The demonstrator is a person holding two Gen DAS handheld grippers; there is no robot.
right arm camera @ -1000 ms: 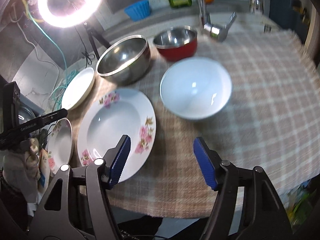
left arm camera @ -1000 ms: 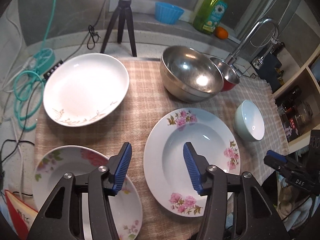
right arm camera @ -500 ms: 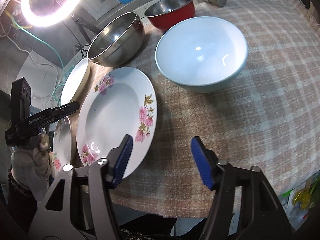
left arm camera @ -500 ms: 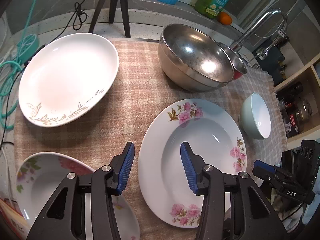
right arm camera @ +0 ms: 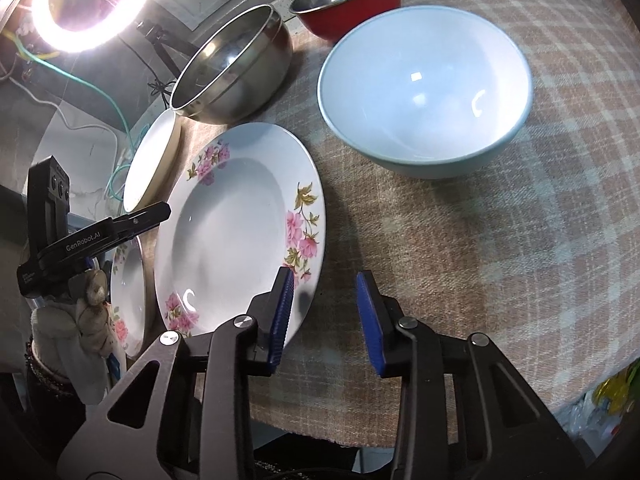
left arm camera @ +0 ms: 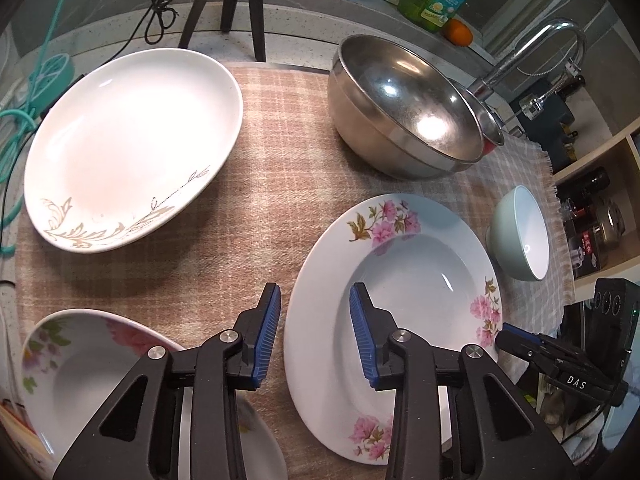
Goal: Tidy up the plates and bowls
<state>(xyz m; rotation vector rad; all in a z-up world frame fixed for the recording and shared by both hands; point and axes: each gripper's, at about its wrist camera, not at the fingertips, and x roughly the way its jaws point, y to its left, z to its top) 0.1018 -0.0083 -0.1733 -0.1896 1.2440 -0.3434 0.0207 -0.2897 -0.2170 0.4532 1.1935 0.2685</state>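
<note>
The left wrist camera sits just behind the left tool (left arm camera: 314, 336) and looks steeply down and forward across the counter (left arm camera: 248, 240), close over the pink-flowered plate (left arm camera: 394, 264), toward the faucet (left arm camera: 532, 48). The right wrist camera sits behind the right tool (right arm camera: 325, 316), equally steep and near, facing from the counter's near edge toward the ring light (right arm camera: 86, 0). Both views share the flowered plate, the steel bowl (left arm camera: 408, 108), the pale blue bowl (right arm camera: 424, 92) and probably the same white plate (left arm camera: 128, 148), seen edge-on at right.
</note>
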